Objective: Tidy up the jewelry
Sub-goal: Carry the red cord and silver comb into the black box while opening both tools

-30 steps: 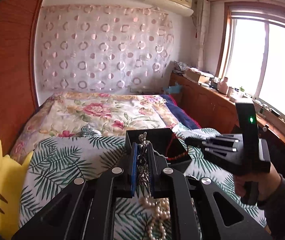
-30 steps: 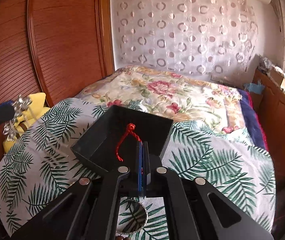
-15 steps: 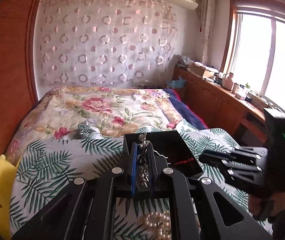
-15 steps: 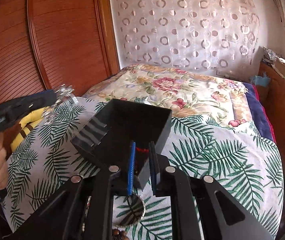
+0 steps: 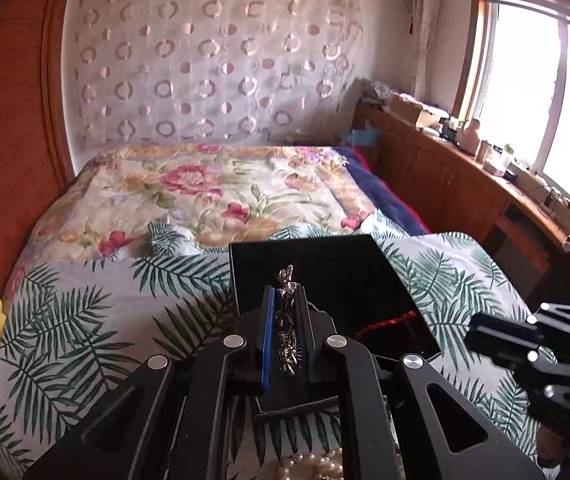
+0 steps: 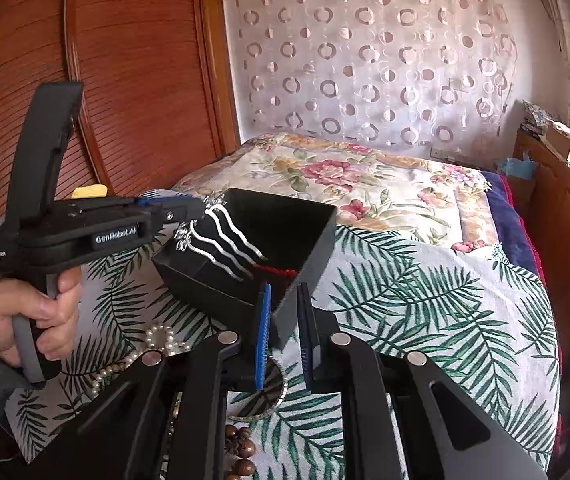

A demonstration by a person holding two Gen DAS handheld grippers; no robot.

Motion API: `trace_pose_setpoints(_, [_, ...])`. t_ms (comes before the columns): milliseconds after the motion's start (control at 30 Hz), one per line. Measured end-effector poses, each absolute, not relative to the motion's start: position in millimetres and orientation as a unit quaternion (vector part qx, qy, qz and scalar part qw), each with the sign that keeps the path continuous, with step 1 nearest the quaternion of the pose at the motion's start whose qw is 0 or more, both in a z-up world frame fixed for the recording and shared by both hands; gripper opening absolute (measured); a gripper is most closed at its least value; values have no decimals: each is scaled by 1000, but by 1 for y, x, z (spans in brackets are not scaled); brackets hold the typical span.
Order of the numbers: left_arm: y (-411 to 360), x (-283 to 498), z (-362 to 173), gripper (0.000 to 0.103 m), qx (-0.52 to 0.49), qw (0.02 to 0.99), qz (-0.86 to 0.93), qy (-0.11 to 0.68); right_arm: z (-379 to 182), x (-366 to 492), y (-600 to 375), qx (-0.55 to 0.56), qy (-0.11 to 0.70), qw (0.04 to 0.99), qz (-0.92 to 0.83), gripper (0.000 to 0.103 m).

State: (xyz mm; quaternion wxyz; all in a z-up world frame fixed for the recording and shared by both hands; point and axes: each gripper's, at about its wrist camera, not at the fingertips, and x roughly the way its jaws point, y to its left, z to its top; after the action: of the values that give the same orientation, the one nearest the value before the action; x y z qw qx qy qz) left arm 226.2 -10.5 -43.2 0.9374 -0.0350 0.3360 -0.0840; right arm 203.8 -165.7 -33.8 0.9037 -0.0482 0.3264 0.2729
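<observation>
While the left gripper (image 5: pixel 285 320) pinches a silver hair comb (image 6: pixel 221 240) over the black box (image 6: pixel 309 236) (prongs visible only from the right wrist), the right gripper (image 6: pixel 285 332) gapes empty.

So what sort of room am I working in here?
Most likely a home bedroom: a bed with a floral quilt, a wooden wardrobe door, and a cluttered wooden sideboard under the window.

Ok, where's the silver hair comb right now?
The hair comb is clamped in the left gripper, prongs reaching over the near-left rim into the black box; right view, left of centre.
</observation>
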Motion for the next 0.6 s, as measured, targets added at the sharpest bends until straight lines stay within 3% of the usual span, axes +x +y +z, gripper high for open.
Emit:
trace_pose_setpoints(100, [-11,226,-46,11,-30,936,-82,340,-37,208,-173,-44,330,905,265,15])
trace_pose_setpoints(133, [-12,227,-45,22,-30,937,-83,339,-38,209,-175,-44,331,905,263,15])
trace_pose_setpoints(167, [-11,225,-45,26,-29,938,-85,336,-39,210,-176,-43,333,905,260,15])
trace_pose_setpoints(400, [-6,213,-38,35,-19,942,-87,325,-39,199,-176,-47,334,904,264,15])
trace_pose_setpoints(600, [6,180,-36,53,-15,943,-91,320,-54,190,-174,-54,355,892,273,15])
